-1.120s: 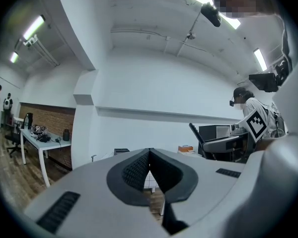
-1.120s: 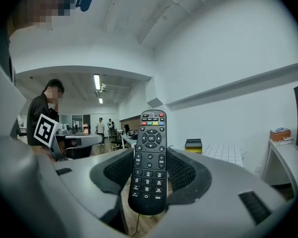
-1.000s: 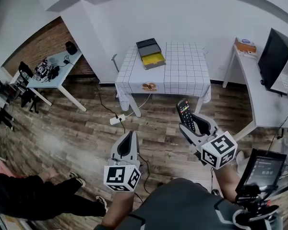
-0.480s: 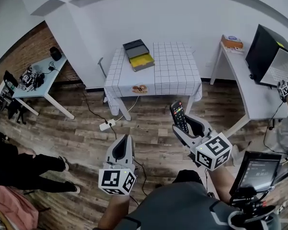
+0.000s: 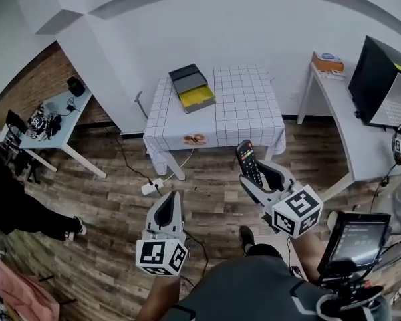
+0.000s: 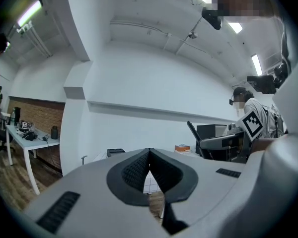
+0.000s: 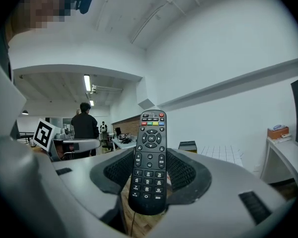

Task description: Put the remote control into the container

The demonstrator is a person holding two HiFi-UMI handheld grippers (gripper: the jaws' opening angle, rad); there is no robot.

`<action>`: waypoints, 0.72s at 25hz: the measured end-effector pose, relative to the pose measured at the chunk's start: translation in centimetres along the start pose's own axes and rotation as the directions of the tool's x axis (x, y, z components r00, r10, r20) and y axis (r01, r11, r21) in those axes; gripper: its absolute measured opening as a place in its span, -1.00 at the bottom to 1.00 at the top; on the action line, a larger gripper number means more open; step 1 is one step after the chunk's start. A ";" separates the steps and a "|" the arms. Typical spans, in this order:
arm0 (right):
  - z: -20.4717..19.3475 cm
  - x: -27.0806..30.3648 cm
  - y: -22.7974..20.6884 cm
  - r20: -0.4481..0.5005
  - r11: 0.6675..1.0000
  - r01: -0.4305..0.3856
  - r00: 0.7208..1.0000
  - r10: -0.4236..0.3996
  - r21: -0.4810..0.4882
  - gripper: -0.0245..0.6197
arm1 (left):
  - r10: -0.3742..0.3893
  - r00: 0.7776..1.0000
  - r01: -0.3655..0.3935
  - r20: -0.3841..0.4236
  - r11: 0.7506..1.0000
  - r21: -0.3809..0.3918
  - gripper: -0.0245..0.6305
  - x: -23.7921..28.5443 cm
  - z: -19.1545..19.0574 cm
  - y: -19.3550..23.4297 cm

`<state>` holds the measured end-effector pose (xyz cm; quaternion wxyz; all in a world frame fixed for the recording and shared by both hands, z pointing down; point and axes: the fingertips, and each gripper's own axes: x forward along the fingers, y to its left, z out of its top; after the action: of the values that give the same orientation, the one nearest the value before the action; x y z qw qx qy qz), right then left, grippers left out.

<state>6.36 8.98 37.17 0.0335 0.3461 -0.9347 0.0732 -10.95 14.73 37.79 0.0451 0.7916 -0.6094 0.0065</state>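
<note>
A black remote control (image 5: 247,164) stands upright between the pads of my right gripper (image 5: 255,174), which is shut on it. In the right gripper view the remote (image 7: 149,158) faces the camera with its buttons showing, its lower end between the jaws of the right gripper (image 7: 149,182). My left gripper (image 5: 167,209) is level beside it, shut with nothing in it; its pads (image 6: 139,170) meet at the tips. The container (image 5: 192,89), a yellow-lined box with a dark lid, lies on the far left of the checked tablecloth (image 5: 244,105), well ahead of both grippers.
A white desk (image 5: 344,122) with a monitor (image 5: 387,79) and an orange box (image 5: 327,62) stands to the right. A cluttered desk (image 5: 53,119) stands to the left. A power strip (image 5: 152,187) and cable lie on the wooden floor. A person (image 5: 17,206) stands at the left.
Both grippers have moved a little over the floor, the remote still held the same way. The person at the left has moved further toward the left edge of the view.
</note>
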 end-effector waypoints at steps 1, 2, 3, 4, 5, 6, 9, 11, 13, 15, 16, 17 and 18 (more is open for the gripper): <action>0.3 0.5 -0.9 0.006 1.000 -0.003 1.000 0.003 0.000 -0.26 | 0.000 1.000 0.000 -0.001 1.000 0.007 -0.90 1.1 0.2 0.1; 0.5 1.1 -1.8 0.010 1.000 -0.006 1.000 0.006 -0.002 -0.26 | 0.000 1.000 0.000 -0.001 1.000 0.014 -0.90 2.4 0.4 0.2; 0.8 1.7 -2.9 0.013 1.000 -0.009 1.000 0.009 -0.004 -0.26 | 0.000 1.000 0.000 0.000 1.000 0.020 -0.90 3.8 0.6 0.2; 1.0 2.3 -3.9 0.014 1.000 -0.013 1.000 0.013 -0.005 -0.26 | 0.001 1.000 -0.001 0.000 1.000 0.024 -0.90 5.1 0.9 0.2; 1.3 2.8 -5.0 0.015 1.000 -0.016 1.000 0.016 -0.005 -0.26 | 0.001 1.000 -0.001 -0.001 1.000 0.028 -0.90 6.4 1.2 0.1; 1.5 3.2 -6.0 0.016 1.000 -0.018 1.000 0.018 -0.005 -0.26 | 0.001 1.000 -0.001 -0.003 0.999 0.032 -0.90 7.5 1.5 0.0; 2.5 4.4 -9.3 0.024 1.000 -0.018 1.000 0.018 0.000 -0.26 | 0.000 1.000 0.001 -0.010 0.999 0.053 -0.90 10.9 2.2 -0.5; 2.9 5.1 -11.4 0.028 1.000 -0.019 0.999 0.019 0.001 -0.26 | 0.006 1.000 -0.006 -0.014 0.998 0.057 -0.90 13.1 2.5 -0.6; 3.2 5.8 -13.3 0.026 1.000 -0.022 0.999 0.021 0.003 -0.26 | 0.018 1.000 -0.017 -0.017 0.998 0.056 -0.90 15.0 2.8 -0.5; 3.7 6.5 -15.0 0.024 1.000 -0.027 0.999 0.027 0.006 -0.26 | 0.033 0.999 -0.032 -0.018 0.998 0.057 -0.90 16.7 3.1 -0.2; 3.9 7.0 -15.8 0.024 0.999 -0.031 0.999 0.031 0.006 -0.26 | 0.042 0.999 -0.041 -0.020 0.998 0.057 -0.90 17.5 3.2 -0.1; 4.1 7.5 -16.5 0.023 0.999 -0.035 0.999 0.035 0.005 -0.26 | 0.052 0.998 -0.051 -0.023 0.997 0.057 -0.90 18.2 3.3 0.2; 4.2 8.0 -17.2 0.023 0.999 -0.038 0.999 0.038 0.004 -0.26 | 0.062 0.998 -0.060 -0.027 0.997 0.058 -0.90 18.8 3.3 0.4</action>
<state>11.42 -9.72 35.93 0.0207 0.3291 -0.9413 0.0718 -6.64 -3.78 35.72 0.0311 0.7734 -0.6321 0.0367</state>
